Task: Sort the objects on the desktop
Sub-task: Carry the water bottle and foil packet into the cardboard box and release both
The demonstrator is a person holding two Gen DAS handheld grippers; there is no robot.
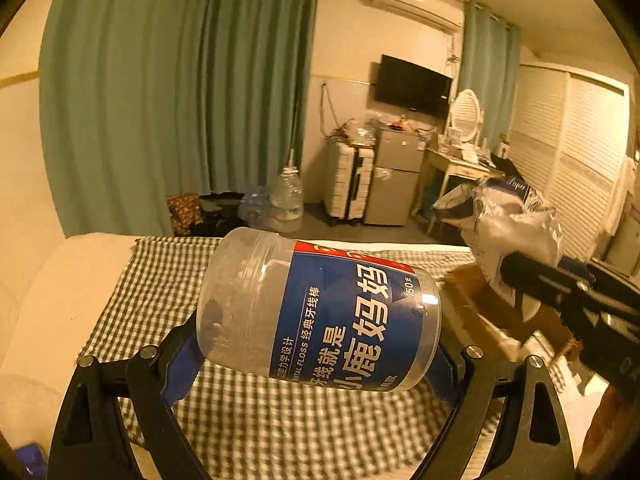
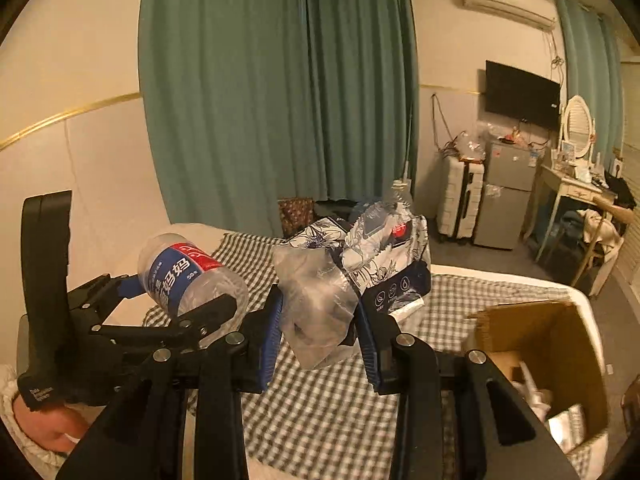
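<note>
Landmark: cardboard box (image 2: 548, 364), open, on the bed's checked cloth (image 2: 320, 400).

Well left of box: left tongs (image 1: 316, 354) clamp the floss jar (image 1: 320, 312) w/ blue pads on its two ends; jar lies sideways in the air above the cloth.

Nearer box, just left of it: right tongs (image 2: 320, 340) are closed narrow on a crumpled plastic wrap (image 2: 316, 304) bunched w/ a floral tissue pack (image 2: 384, 256), also off the bed.

Risks, my read: jar is smooth, round plastic, so it could roll or slip out if tilted. The pack is prob held only by thin film; it may tear, slide free and miss the box.
</note>
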